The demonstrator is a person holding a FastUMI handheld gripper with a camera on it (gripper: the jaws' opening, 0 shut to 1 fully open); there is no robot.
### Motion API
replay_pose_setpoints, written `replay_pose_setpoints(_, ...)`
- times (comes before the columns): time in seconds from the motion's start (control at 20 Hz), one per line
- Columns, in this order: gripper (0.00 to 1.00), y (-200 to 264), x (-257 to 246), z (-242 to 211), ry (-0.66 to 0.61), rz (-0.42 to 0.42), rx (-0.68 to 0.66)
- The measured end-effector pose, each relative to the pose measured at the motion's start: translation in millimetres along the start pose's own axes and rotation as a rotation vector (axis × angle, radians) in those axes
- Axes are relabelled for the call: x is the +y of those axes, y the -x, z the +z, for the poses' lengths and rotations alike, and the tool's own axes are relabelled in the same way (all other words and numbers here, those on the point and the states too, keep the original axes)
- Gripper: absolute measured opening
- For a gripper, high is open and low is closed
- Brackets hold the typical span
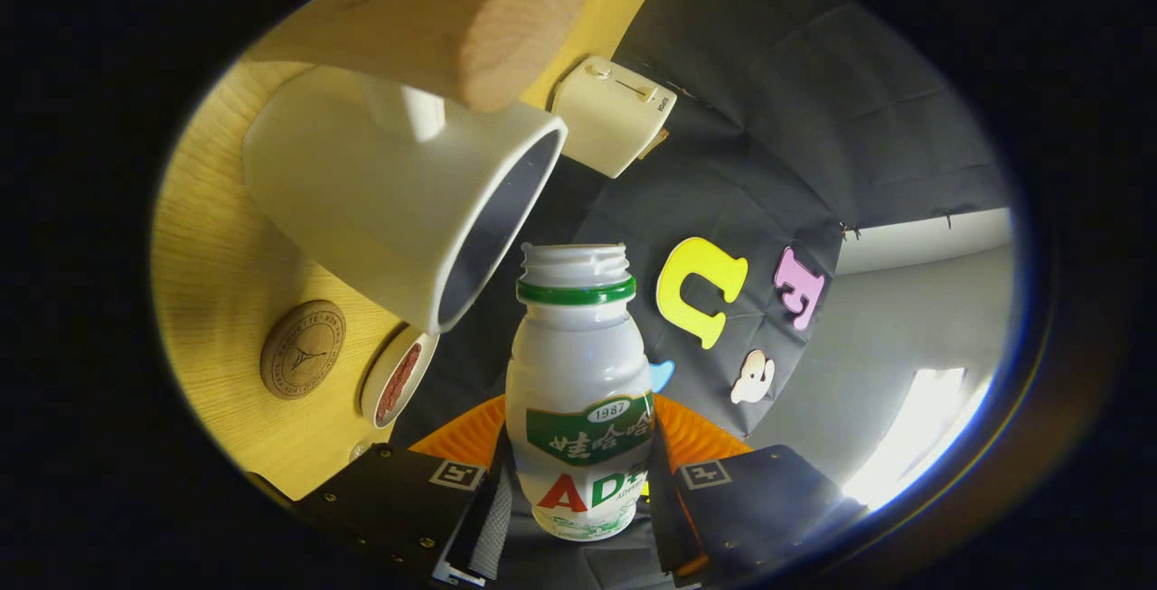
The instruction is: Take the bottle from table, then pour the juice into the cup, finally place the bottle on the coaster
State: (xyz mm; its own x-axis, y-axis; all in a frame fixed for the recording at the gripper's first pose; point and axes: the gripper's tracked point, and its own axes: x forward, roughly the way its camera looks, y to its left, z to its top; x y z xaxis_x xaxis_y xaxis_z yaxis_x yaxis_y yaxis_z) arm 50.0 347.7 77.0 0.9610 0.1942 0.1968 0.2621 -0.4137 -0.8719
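Gripper view: gripper [578, 491] clamping bottle [578, 373]

Uncapped white bottle [578, 391] tipped toward white cup [398, 201], beside round coaster [303, 349].

Cream toaster [613, 113], wooden block [452, 25], small round tin [398, 378]

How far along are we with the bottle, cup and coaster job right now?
Done: the bottle is off the table, clamped between the hand-held gripper fingers, cap off. In hand: the view is rolled over, so the bottle's open mouth sits close beside the white cup rim, apparently tipping to pour; I can't see any juice flowing. Left: finishing the pour, then setting the bottle on the round coaster on the table.
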Motion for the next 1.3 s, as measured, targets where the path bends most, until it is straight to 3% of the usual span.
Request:
replay_pose_setpoints(0.2, 0.63, 1, 4, -7, -0.063, 0.026, 0.016)
replay_pose_setpoints(0.35, 0.64, 1, 12, -14, -0.185, 0.079, 0.032)
replay_pose_setpoints(0.7, 0.64, 3, 28, -18, -0.659, 0.254, 0.048)
replay_pose_setpoints(1.3, 0.64, -10, 71, -13, -1.4, 0.461, 0.109)
